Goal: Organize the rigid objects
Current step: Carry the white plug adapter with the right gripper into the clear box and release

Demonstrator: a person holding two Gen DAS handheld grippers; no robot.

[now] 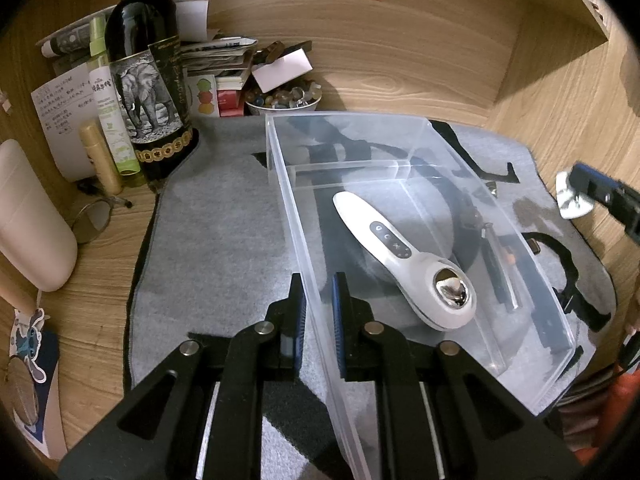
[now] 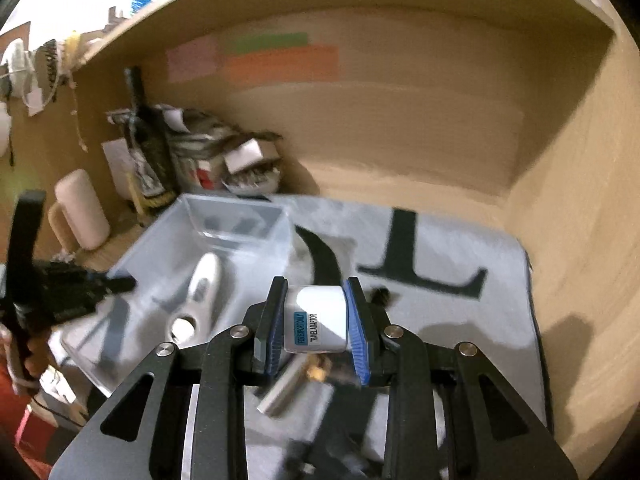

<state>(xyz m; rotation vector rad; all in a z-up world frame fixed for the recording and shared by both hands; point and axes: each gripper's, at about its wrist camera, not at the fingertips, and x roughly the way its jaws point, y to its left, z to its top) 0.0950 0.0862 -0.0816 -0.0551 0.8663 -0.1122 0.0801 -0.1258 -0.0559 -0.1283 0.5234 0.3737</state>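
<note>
Adaptor (image 2: 316,322) pinched, seemingly, by right hand-held gripper (image 2: 316,320).

Both the left claw (image 1: 319,320) and the right claw (image 2: 316,320) are matte black linkages with triangular cut-outs, round silver pivot pins, and flat fingers lined with ribbed blue pads (image 2: 356,336).

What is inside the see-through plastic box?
Inside the clear plastic box lies a white handheld device with buttons and a shiny metal head. A long dark object rests by the right wall. A clear divider blurs the far compartment's contents.
</note>
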